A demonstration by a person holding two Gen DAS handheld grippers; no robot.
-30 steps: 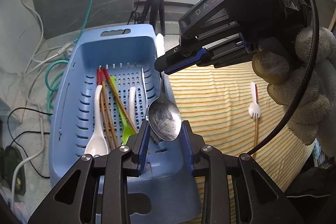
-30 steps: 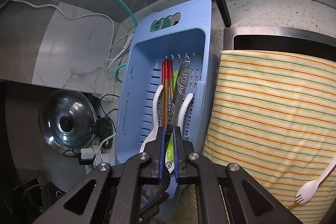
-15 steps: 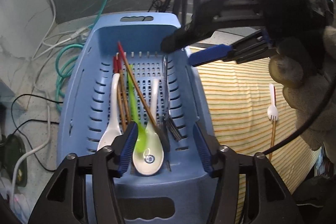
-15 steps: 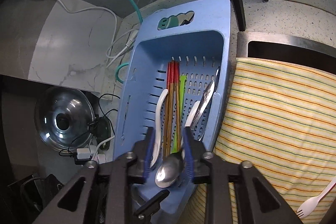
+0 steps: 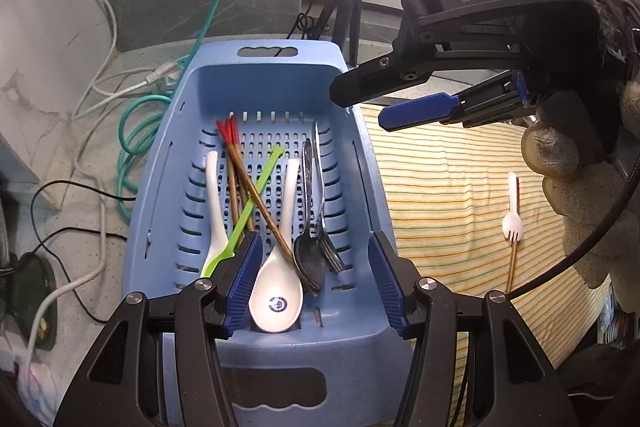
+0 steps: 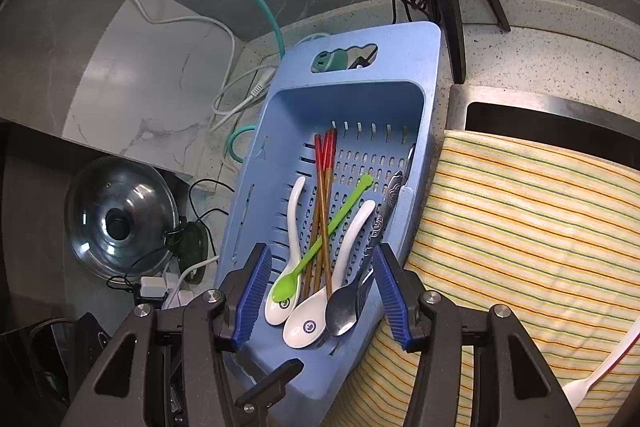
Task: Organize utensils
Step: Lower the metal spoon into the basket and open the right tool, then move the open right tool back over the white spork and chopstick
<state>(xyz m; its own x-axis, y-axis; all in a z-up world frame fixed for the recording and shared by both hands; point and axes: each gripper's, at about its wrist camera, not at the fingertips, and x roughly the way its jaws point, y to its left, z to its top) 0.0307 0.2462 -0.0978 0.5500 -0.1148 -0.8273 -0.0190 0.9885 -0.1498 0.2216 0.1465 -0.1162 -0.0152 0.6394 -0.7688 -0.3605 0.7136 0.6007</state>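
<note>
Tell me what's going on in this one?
A person is sorting utensils into a blue basket. Both the left gripper and the right gripper are open and empty above it. Inside lie two white spoons, chopsticks, a green spoon, a metal spoon and a fork. A white fork lies on the striped cloth.

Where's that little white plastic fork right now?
In the left wrist view the white fork lies on the striped cloth, right of the blue basket, beside a wooden chopstick.
</note>
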